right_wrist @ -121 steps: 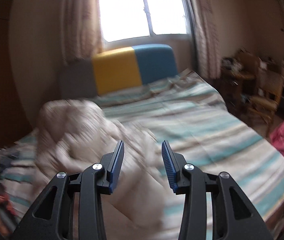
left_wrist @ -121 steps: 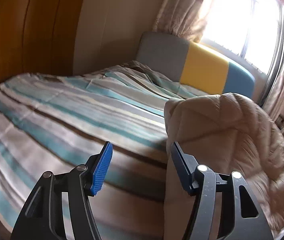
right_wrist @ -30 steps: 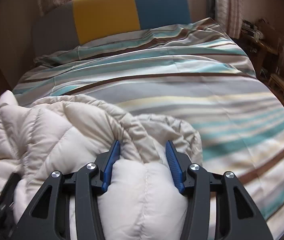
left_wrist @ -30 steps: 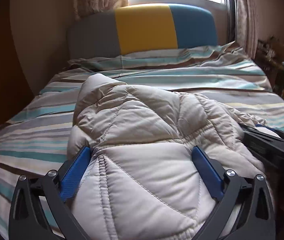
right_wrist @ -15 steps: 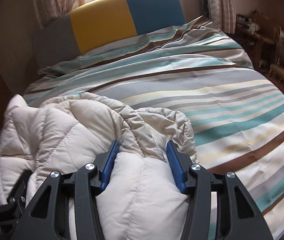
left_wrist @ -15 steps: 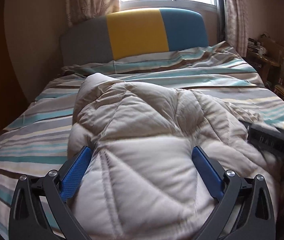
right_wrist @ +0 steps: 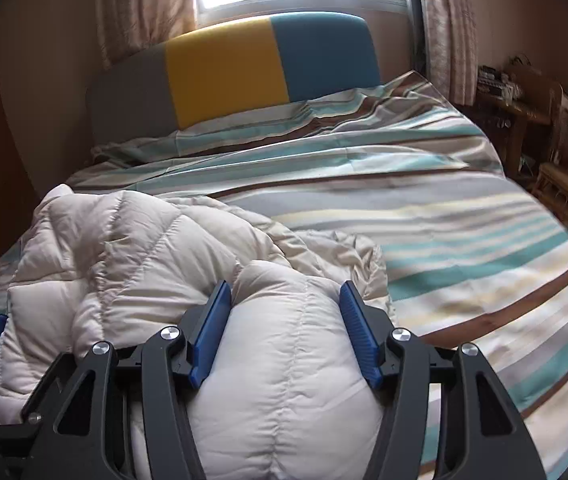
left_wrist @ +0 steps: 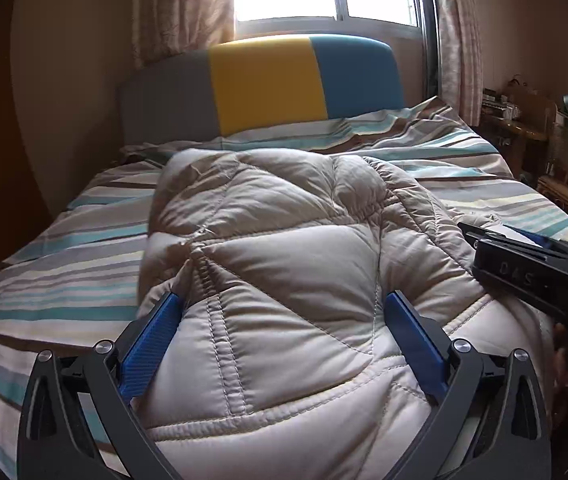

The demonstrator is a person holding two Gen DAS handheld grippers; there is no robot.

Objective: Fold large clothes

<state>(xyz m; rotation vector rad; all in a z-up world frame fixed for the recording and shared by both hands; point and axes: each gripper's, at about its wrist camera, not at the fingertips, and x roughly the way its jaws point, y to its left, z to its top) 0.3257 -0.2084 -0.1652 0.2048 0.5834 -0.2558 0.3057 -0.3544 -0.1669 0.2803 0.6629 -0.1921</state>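
Note:
A beige quilted puffer jacket [left_wrist: 284, 220] lies bunched on the striped bed [left_wrist: 63, 264], toward its left side. My left gripper [left_wrist: 282, 300] stands wide open, and the jacket's near end bulges up between its blue pads [left_wrist: 151, 336]. In the right wrist view the same jacket [right_wrist: 123, 248] spreads to the left. My right gripper [right_wrist: 284, 286] straddles a puffy fold [right_wrist: 284, 344]. Its jaws are opening, and the fold fills the gap between them. The right gripper's black body [left_wrist: 524, 268] shows at the left view's right edge.
A grey, yellow and blue headboard [left_wrist: 263, 84] stands under a bright window with curtains. The right half of the striped duvet [right_wrist: 444, 208] lies flat. Wooden shelves [right_wrist: 516, 88] and a wooden chair [right_wrist: 564, 184] stand to the right of the bed. A wall runs along the left.
Both grippers have drawn back a little from the jacket and tilted up, so more of the window shows. The right jaws stand slightly wider. The left jaws stay wide.

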